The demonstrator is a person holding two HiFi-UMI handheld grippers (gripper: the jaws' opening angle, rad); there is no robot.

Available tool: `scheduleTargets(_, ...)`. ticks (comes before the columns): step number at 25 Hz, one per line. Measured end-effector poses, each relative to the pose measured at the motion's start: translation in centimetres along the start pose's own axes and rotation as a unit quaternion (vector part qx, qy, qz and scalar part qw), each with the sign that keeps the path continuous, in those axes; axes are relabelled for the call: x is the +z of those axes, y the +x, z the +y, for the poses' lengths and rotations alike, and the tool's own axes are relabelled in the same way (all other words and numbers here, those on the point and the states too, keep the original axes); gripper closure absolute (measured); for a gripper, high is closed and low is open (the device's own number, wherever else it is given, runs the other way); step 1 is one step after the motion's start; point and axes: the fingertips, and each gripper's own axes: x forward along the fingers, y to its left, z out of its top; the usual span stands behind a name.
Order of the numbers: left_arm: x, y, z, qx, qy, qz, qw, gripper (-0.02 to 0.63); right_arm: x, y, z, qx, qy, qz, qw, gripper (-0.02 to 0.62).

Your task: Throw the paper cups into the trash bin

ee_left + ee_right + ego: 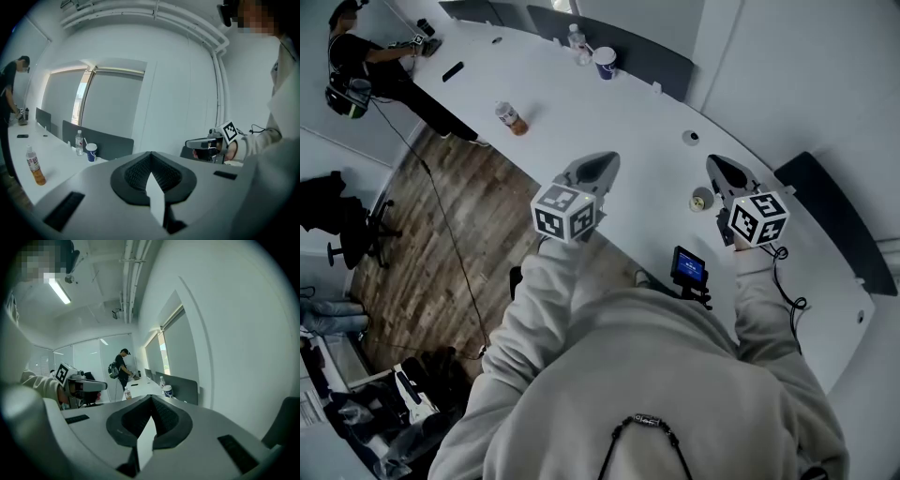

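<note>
Head view: shows left tongs (606,159) and right tongs (718,162) over the white worktop (609,117), with the blue paper cup (605,63) far up it beside a clear bottle (576,39). Left gripper view: adds tips pressed together, empty, with a tea bottle (35,166) nearer than the cup. Right gripper view: likewise closed on nothing; shows a person (123,367) standing beyond.

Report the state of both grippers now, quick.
Left gripper: closed, jaws together, holding nothing.
Right gripper: closed, jaws together, holding nothing.
</note>
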Motion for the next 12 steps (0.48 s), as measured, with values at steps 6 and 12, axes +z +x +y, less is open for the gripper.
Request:
scheduleTargets(6,-0.3,0.1,0.9,0.005,-0.017,-0.008,0.9998,0.603,-0.9,-1.6,-3.2,-0.026,0.012,0.017,0.999,0.577)
scheduleTargets(12,0.3,1.5,-0.5,-0.012,-0.005,-0.007,0.9999,0.603,-2.8,0.1,-0.9,0.004,-0.005,0.053,0.999,0.574)
